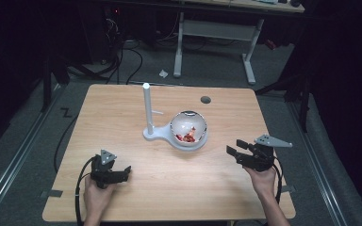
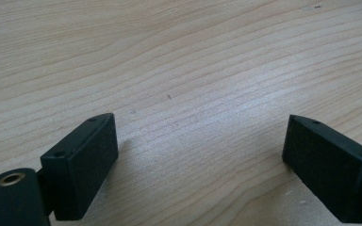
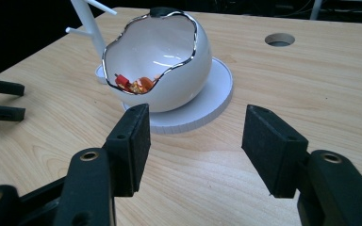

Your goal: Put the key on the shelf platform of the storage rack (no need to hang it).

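Overhead arrangement on a light wooden desk (image 1: 169, 188). At the centre of the frame a white egg-shaped bowl (image 1: 189, 128) with a wavy silver rim sits tilted on a round white base (image 1: 199, 143); small red and orange pieces (image 1: 186, 137) lie inside it at the bottom. A white upright post (image 1: 147, 108) with a short side peg rises from the left end of the same base. A round hole (image 1: 205, 100) marks the desk surface in the upper right part of the desk.

The left gripper (image 1: 122, 172), held in a hand (image 1: 95, 195) at the lower left of the frame, lies well apart from the bowl; in the left gripper view its jaws stand wide apart over bare wood, holding nothing. The right gripper (image 1: 236, 148), held in a hand (image 1: 264, 181) at the lower right, points left toward the bowl and is near the base without touching it. In the right gripper view its jaws are spread and empty, the bowl (image 3: 158, 61) lying beyond them at upper centre, opening turned toward the camera, with the left gripper (image 3: 4, 101) at the left edge.
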### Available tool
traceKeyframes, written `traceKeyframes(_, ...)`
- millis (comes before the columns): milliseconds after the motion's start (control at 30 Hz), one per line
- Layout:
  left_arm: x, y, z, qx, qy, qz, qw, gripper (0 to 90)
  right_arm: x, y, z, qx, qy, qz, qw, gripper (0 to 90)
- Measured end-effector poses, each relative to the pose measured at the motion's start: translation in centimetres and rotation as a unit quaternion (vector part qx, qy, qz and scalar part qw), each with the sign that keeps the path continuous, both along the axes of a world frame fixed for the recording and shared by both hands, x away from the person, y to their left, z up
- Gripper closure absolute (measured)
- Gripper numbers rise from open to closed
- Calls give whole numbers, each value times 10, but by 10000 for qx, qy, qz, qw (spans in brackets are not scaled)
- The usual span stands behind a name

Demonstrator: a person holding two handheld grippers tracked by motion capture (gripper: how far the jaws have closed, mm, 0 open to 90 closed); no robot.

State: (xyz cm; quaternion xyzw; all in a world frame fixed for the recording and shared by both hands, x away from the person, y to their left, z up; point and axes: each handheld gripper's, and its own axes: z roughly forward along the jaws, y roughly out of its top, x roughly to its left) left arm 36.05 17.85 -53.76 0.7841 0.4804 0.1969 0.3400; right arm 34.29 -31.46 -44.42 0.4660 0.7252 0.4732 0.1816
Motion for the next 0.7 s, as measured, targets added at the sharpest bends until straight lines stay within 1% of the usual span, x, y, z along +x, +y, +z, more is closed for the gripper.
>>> traceKeyframes(500, 0, 0, 0, 0, -2, 3, 10000, 113, 6, 7, -25, -70, 137, -16, 9999, 424)
traceKeyframes(600, 0, 0, 0, 0, -2, 3, 10000, 114, 7, 9, -31, -114, 193, -33, 9997, 424)
traceKeyframes(633, 0, 0, 0, 1, -2, 3, 10000, 114, 9, 11, -36, -188, 223, -53, 9996, 424)
traceKeyframes(700, 0, 0, 0, 0, -2, 3, 10000, 114, 9, 11, -38, -212, 240, -86, 9994, 423)
